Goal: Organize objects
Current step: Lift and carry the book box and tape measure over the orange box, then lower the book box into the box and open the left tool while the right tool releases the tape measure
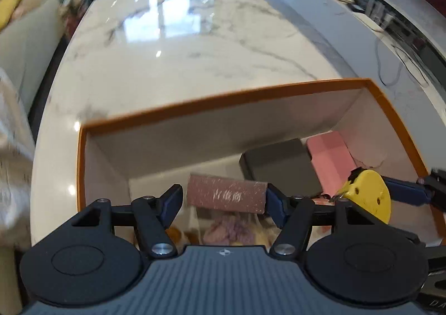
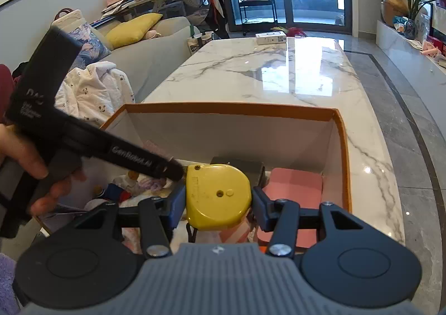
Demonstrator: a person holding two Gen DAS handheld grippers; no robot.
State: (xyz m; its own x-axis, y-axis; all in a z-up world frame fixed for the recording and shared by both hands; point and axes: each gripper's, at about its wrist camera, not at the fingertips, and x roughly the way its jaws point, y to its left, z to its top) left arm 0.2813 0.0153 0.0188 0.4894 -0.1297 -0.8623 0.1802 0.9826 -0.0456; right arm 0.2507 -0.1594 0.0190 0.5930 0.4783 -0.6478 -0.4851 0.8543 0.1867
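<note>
An orange-rimmed white box [image 1: 223,100] [image 2: 231,108] stands on the marble table. My left gripper [image 1: 223,199] is over the box with a brown speckled packet [image 1: 225,196] between its fingers; the right finger touches it, a small gap shows at the left. My right gripper [image 2: 218,202] is shut on a yellow tape measure [image 2: 217,198], also seen in the left wrist view [image 1: 368,192], held above the box's inside. In the box lie a grey block [image 1: 276,164], a pink block [image 1: 331,161] [image 2: 295,184] and soft toys [image 2: 145,184].
The marble table [image 2: 278,72] stretches away beyond the box, with a white carton [image 2: 271,37] at its far end. A sofa with a yellow cushion [image 2: 133,28] and a white blanket [image 2: 92,89] lies to the left. The left gripper's body [image 2: 83,145] crosses the right wrist view.
</note>
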